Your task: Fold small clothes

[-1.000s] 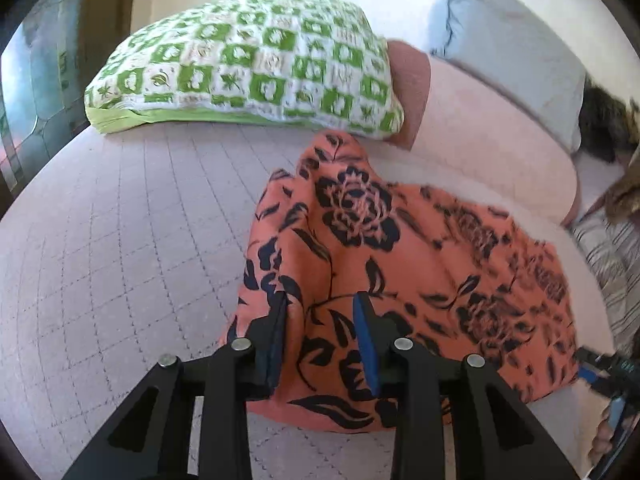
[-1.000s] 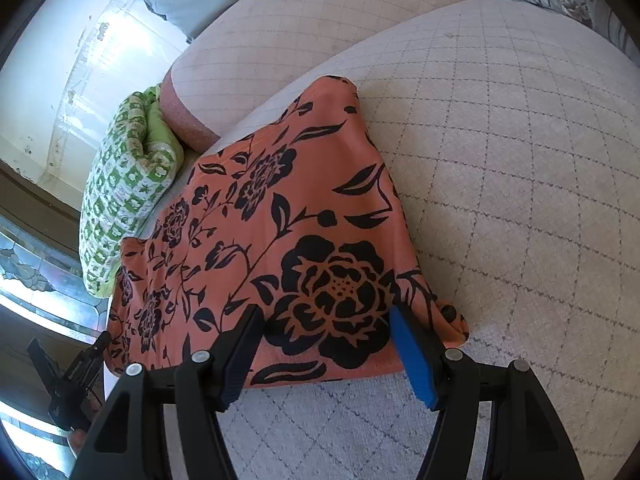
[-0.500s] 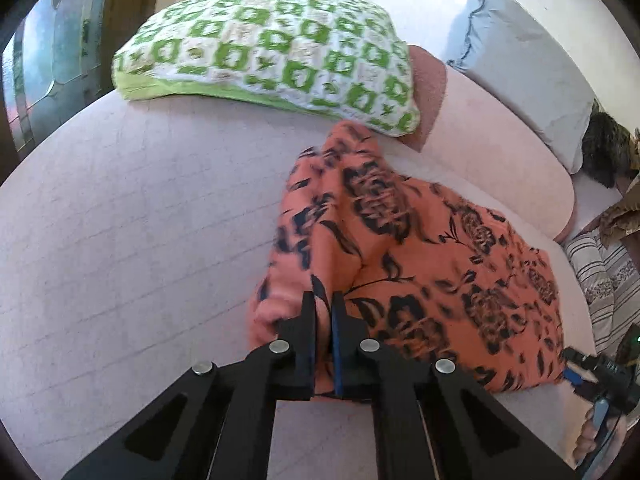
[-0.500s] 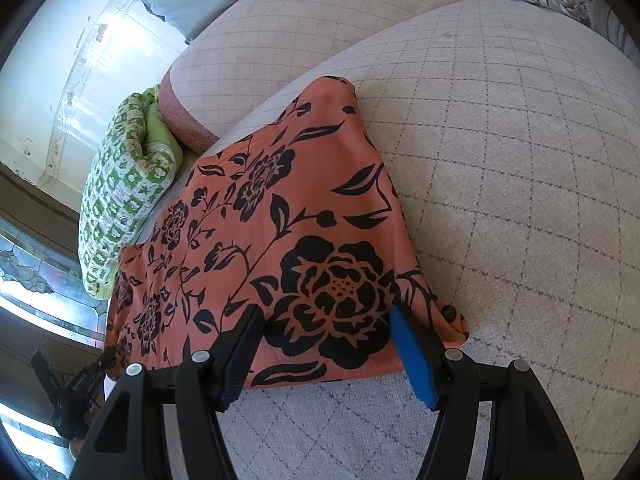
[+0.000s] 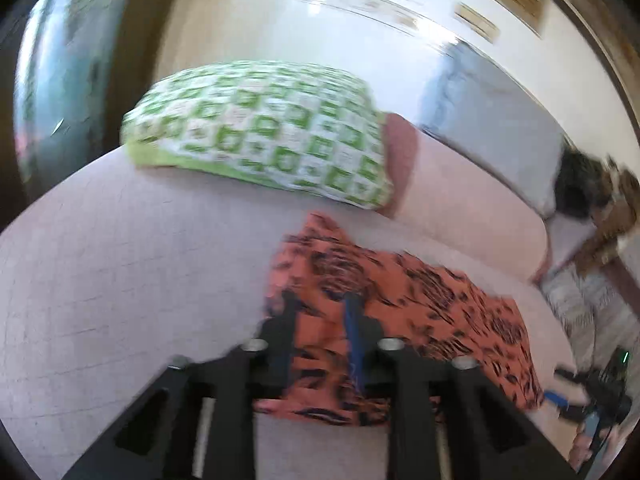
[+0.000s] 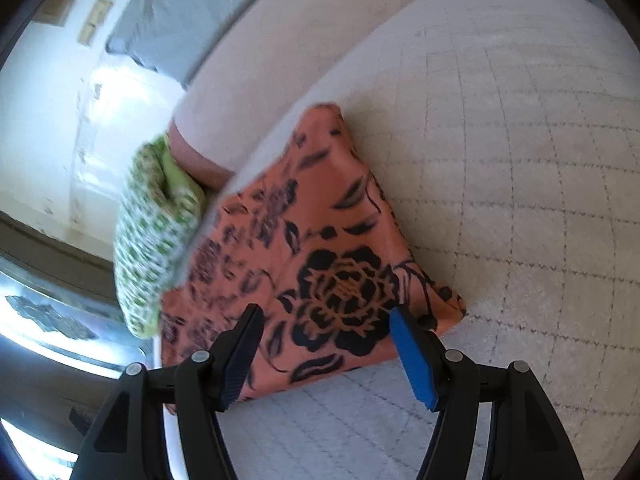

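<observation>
An orange cloth with black flowers (image 5: 400,292) lies spread on the pale quilted bed (image 5: 120,280). My left gripper (image 5: 319,304) hovers over the cloth's near left end. Its jaws are opening, and the fabric showing between them is not pressed by the pads. This view is blurred. In the right wrist view the same cloth (image 6: 320,240) lies flat, one corner pointing away. My right gripper (image 6: 325,312) stands open over its near edge with the big flower between the fingers, gripping nothing. The right gripper (image 5: 592,392) also shows at the left wrist view's lower right.
A green-and-white checked pillow (image 5: 260,132) lies at the head of the bed beside a pink bolster (image 5: 460,204) and a grey pillow (image 5: 492,120). Striped fabric (image 5: 580,300) and dark patterned clothes (image 5: 592,192) sit at the right. Bare quilt (image 6: 520,160) stretches right of the cloth.
The left gripper shut on the cloth's left edge and bunched it, then spread its jaws again while rising and tilting up. The right gripper shifted slightly and stayed open.
</observation>
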`<move>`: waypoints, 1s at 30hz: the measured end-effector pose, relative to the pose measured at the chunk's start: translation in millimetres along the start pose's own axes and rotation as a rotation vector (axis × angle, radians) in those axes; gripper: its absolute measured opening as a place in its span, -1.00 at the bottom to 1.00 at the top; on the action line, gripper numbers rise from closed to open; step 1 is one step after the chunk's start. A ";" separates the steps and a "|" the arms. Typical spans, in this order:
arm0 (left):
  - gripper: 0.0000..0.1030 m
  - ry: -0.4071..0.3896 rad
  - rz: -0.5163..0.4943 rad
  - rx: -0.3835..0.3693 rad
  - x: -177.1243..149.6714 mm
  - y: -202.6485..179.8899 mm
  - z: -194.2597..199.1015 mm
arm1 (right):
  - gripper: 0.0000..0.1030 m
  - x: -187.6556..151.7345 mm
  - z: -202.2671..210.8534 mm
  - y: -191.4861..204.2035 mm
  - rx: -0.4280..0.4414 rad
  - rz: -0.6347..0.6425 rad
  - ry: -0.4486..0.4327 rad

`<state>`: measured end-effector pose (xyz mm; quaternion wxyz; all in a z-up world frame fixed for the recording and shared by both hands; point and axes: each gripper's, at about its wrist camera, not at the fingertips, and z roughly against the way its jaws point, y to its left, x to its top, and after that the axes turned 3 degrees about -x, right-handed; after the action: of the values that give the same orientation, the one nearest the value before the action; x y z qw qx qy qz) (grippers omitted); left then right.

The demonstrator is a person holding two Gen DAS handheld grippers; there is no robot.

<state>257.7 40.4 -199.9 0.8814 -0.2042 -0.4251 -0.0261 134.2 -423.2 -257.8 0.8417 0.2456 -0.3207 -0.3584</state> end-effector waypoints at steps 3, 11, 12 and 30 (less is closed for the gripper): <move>0.26 0.068 -0.056 -0.008 -9.0 -32.6 -22.0 | 0.34 -5.6 6.9 18.5 0.031 0.062 -0.042; 0.40 0.270 -0.065 0.040 -33.9 -59.2 -75.8 | 0.34 -19.7 -12.9 57.2 -0.011 0.193 -0.037; 0.42 0.309 -0.077 0.072 -38.5 -59.5 -84.7 | 0.34 -19.5 -17.8 56.5 -0.016 0.184 -0.022; 0.94 0.327 -0.071 0.168 -77.3 -74.2 -57.7 | 0.34 -31.9 -8.4 39.7 -0.053 0.194 0.055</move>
<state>234.7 -59.5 -265.6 0.9512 -0.1077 -0.2840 -0.0544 140.7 -372.6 -249.6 0.8872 0.2007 -0.3100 -0.2765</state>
